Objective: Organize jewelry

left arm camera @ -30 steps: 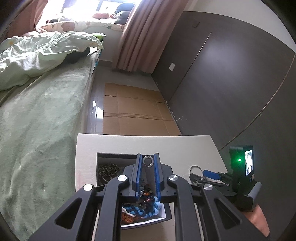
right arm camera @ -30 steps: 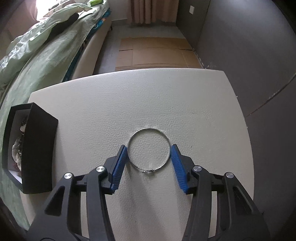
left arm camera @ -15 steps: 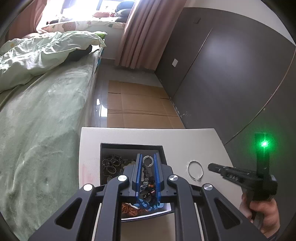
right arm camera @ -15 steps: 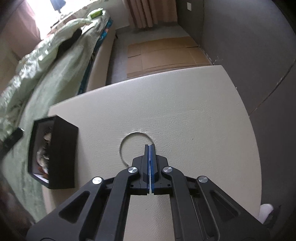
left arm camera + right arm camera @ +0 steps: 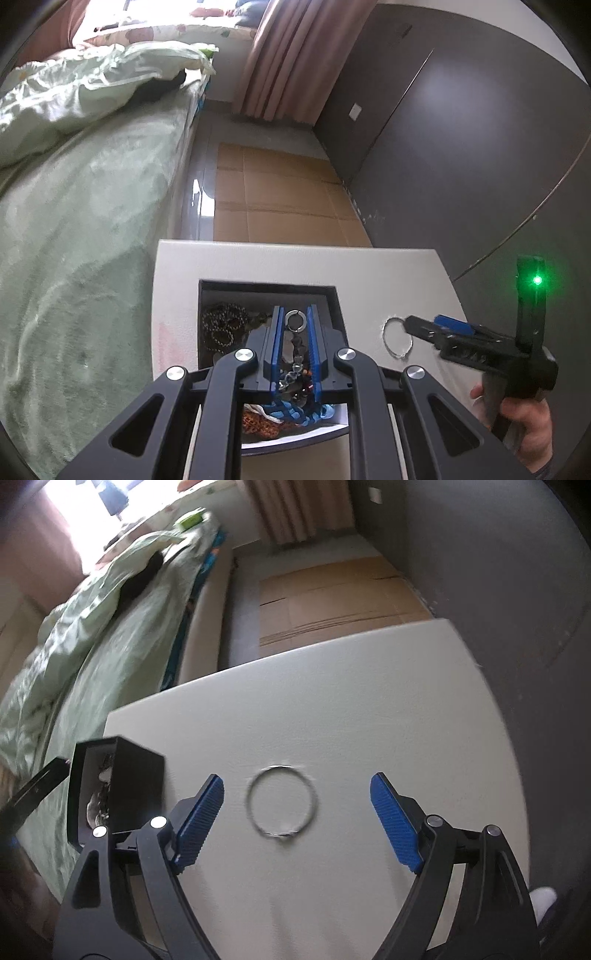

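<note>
A thin silver bangle (image 5: 282, 803) lies flat on the white table (image 5: 332, 701), between the wide-open blue pads of my right gripper (image 5: 297, 808), touching neither. It also shows in the left wrist view (image 5: 397, 338) beside my right gripper (image 5: 424, 326). My left gripper (image 5: 295, 325) hovers over the black jewelry box (image 5: 332, 295), its jaws nearly closed on a beaded piece with a small silver ring (image 5: 294, 320) at its top. The box (image 5: 136, 786) holds several bracelets and bead strings.
A bed with green bedding (image 5: 74, 221) runs along the table's left side. Flattened cardboard (image 5: 280, 199) lies on the floor beyond the table. A dark wall (image 5: 461, 147) stands to the right.
My right gripper went from open around the bangle, to shut at its near edge, to wide open again; the bangle stays on the table. My left gripper kept its hold over the box.
</note>
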